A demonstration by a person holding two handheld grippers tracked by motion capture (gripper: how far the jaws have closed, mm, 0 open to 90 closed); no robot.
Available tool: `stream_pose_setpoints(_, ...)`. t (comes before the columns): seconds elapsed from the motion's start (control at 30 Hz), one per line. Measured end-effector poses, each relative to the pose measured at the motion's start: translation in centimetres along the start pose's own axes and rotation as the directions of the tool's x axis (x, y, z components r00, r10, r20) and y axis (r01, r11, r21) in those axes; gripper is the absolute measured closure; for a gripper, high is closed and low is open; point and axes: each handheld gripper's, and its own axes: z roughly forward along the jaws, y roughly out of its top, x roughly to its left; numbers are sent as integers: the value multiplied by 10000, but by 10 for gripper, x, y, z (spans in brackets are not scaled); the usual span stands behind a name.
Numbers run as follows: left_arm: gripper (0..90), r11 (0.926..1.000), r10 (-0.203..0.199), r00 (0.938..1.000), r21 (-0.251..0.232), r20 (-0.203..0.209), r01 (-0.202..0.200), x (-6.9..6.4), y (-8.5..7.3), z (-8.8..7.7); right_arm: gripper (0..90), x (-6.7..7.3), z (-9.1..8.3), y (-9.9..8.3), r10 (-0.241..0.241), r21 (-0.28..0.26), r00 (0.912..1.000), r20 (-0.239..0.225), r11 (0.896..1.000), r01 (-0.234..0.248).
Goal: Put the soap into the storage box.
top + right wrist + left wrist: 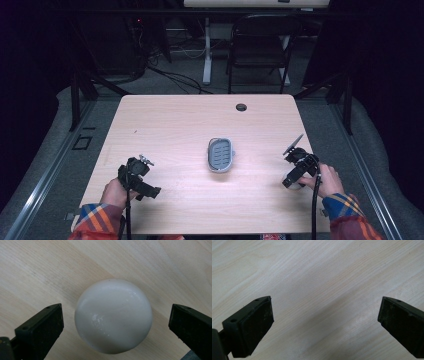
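White round object (294,186) near right table edge in high view, mostly hidden under right gripper (292,181); left gripper (148,191) over bare wood near left front; grey ridged tray (221,154) mid-table (175,125), well apart from both.
Left gripper view: jaws spread wide, nothing between, bare wood below.
Right gripper view: white round object (113,315) (smooth, glossy) on wood between widely parted jaws, touching neither.

grey tray (221,155): mid-table | table (175,125): light wood | folding chair (260,45): beyond table
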Motion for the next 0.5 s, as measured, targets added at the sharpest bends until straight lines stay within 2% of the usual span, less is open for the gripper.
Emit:
stream_pose_setpoints(0.07,0,10000,-4,10000,18,11,4,0,0,0,27,5,7,-3,761,-891,9968,-248,9930,-780)
stream_pose_setpoints(0.1,0,10000,-5,10000,18,10,5,0,0,0,32,5,7,-3,748,-913,9969,-237,9929,-767)
stream_pose_setpoints(0.13,0,10000,-3,10000,18,9,3,0,0,0,42,4,6,-3,565,-675,9982,-178,9961,-576)
stream_pose_setpoints(0.17,0,10000,-5,10000,20,9,5,0,0,0,79,7,11,-4,929,-1184,9951,-327,9883,-961)
stream_pose_setpoints(0.2,0,10000,-2,10000,15,10,2,0,0,0,79,7,11,-4,929,-1184,9951,-327,9883,-961)
stream_pose_setpoints(0.27,0,10000,0,10000,22,13,0,0,0,0,90,5,8,-2,615,-703,9979,-215,9955,-629)
stream_pose_setpoints(0.3,0,10000,-4,10000,18,11,4,0,0,0,126,4,7,-1,501,-484,9985,-243,9975,-512)
stream_pose_setpoints(0.4,0,10000,1,10000,20,16,-1,0,0,0,146,5,9,-2,562,-565,9981,-252,9967,-576)
stream_pose_setpoints(0.43,0,10000,-1,10000,30,18,1,0,0,0,148,4,8,-1,393,-305,9990,-192,9987,-399)
stream_pose_setpoints(0.47,0,10000,-1,10000,30,18,1,0,0,0,148,4,8,-1,393,-305,9990,-192,9987,-399)
stream_pose_setpoints(0.5,0,10000,2,10000,31,19,-2,0,0,0,153,5,10,-1,568,-540,9980,-286,9968,-583)
